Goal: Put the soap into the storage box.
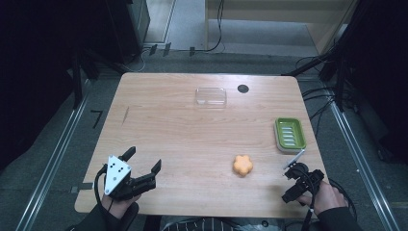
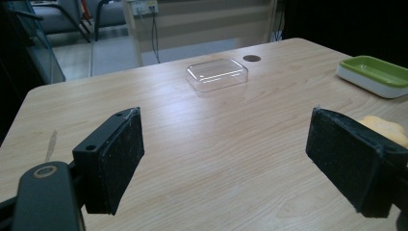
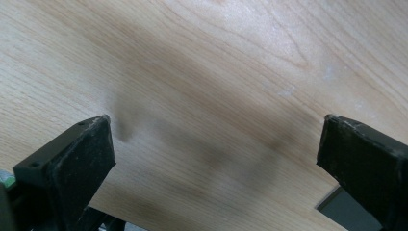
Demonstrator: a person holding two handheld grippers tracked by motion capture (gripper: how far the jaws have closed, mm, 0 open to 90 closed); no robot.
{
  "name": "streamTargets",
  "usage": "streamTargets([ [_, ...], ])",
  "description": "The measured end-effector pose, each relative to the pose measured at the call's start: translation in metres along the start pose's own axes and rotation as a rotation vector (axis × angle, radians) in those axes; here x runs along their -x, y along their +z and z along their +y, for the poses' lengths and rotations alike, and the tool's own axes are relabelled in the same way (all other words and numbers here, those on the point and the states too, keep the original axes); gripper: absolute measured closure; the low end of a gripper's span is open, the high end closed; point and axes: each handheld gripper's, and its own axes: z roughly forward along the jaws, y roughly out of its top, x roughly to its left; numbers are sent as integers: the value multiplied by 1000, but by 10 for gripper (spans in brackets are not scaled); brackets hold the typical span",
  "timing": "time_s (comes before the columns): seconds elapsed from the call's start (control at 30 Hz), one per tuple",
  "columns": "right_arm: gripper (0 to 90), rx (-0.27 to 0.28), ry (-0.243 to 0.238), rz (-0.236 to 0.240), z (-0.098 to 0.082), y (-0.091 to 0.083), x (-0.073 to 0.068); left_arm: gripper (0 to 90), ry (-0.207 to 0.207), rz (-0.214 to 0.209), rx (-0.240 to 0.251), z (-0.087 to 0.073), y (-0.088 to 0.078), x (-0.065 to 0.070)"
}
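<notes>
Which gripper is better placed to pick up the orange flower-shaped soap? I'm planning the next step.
Right, probably. The right gripper sits nearer the orange flower-shaped soap, beside the green soap dish, jaws open over bare table. The left gripper is open too, but farther across the wooden table.

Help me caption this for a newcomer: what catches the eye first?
The orange soap, flower-shaped, lies alone on the wooden table, nearer its right side. Behind it to the right sits a green dish, and a clear lid lies at the far edge.
</notes>
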Motion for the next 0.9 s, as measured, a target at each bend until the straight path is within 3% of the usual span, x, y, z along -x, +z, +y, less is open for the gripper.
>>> streamTargets([
  [0.9, 0, 75, -88, -26, 12, -11, -17, 137, 6, 0, 1, 0, 1, 1],
])
